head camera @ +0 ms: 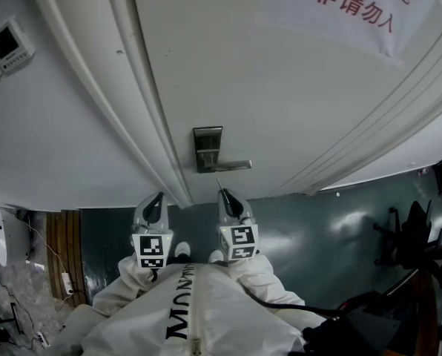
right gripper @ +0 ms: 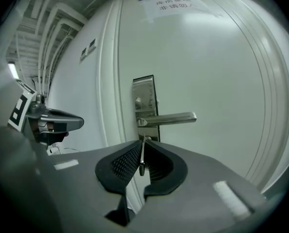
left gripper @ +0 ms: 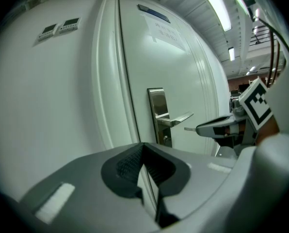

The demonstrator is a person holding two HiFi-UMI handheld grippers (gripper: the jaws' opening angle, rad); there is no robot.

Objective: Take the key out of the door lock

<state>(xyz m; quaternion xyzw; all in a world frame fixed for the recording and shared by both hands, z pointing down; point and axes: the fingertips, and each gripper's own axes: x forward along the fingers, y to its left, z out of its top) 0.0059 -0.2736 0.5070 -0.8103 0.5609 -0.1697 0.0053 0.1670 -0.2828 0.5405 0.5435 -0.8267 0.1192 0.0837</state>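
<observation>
Right gripper (right gripper: 142, 143) pinches the key (right gripper: 142, 159), seemingly clear of the lock plate (right gripper: 145, 101) at twelve o'clock. Left gripper (left gripper: 143, 147) closed, empty. Next: draw it steadily away.

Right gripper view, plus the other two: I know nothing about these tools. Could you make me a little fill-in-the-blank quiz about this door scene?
The right gripper is shut on a thin metal ____.
The lock plate on the door carries a lever handle that points ____ in the right gripper view.
The left gripper, its jaws shut, holds ____.
Missing words: key; right; nothing.
</observation>
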